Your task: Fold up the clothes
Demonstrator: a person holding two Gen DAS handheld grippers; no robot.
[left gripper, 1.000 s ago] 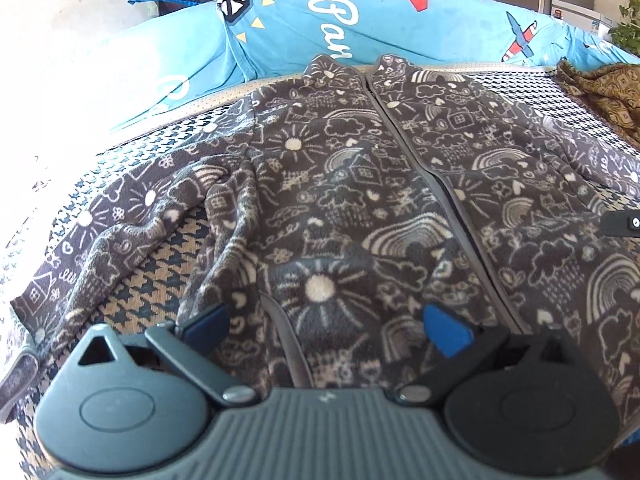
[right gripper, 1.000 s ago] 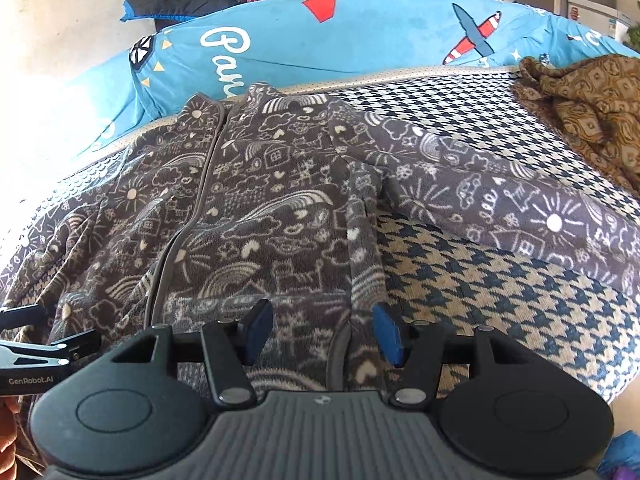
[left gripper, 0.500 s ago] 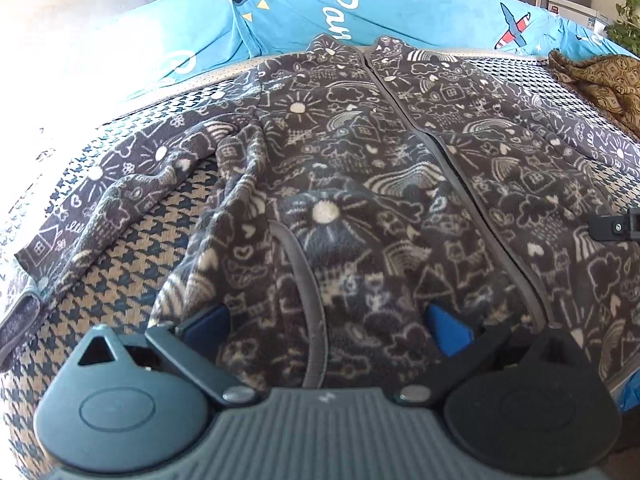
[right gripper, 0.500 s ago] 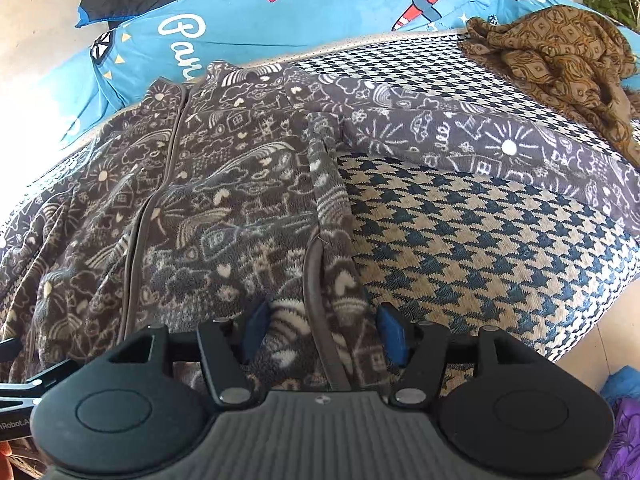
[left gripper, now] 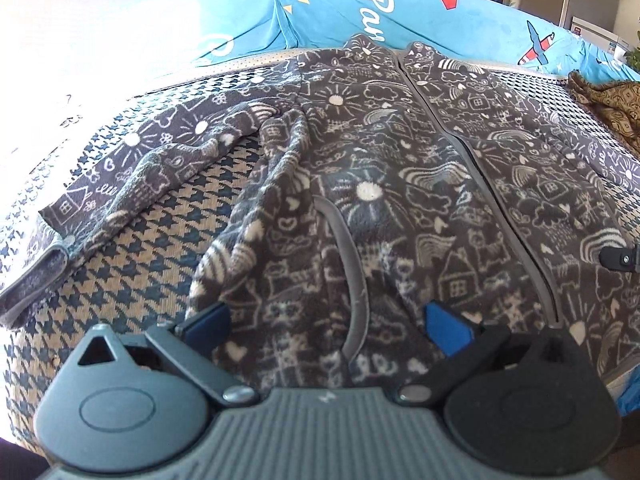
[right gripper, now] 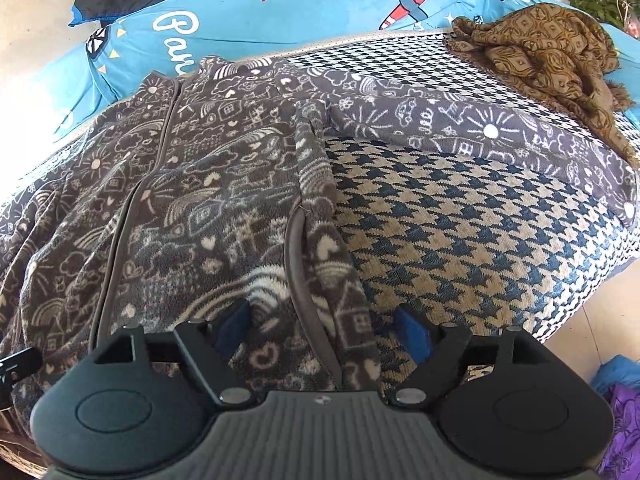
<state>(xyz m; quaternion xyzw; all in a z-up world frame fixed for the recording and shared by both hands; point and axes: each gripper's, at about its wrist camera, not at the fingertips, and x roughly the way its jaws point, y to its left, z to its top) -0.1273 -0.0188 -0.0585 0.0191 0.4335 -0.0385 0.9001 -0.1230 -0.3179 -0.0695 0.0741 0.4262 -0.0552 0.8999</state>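
Houndstooth bedcover [right gripper: 460, 216] under a grey doodle-print fleece jacket [left gripper: 400, 184], spread flat front-up, sleeves out. Your left gripper [left gripper: 326, 322] and right gripper [right gripper: 326, 322] both gape wide at its hem corners, fabric between the pads, nothing pinched

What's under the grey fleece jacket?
The fleece jacket lies on a houndstooth mat, which shows bare between body and sleeves. Whatever is beneath the jacket's body is covered.
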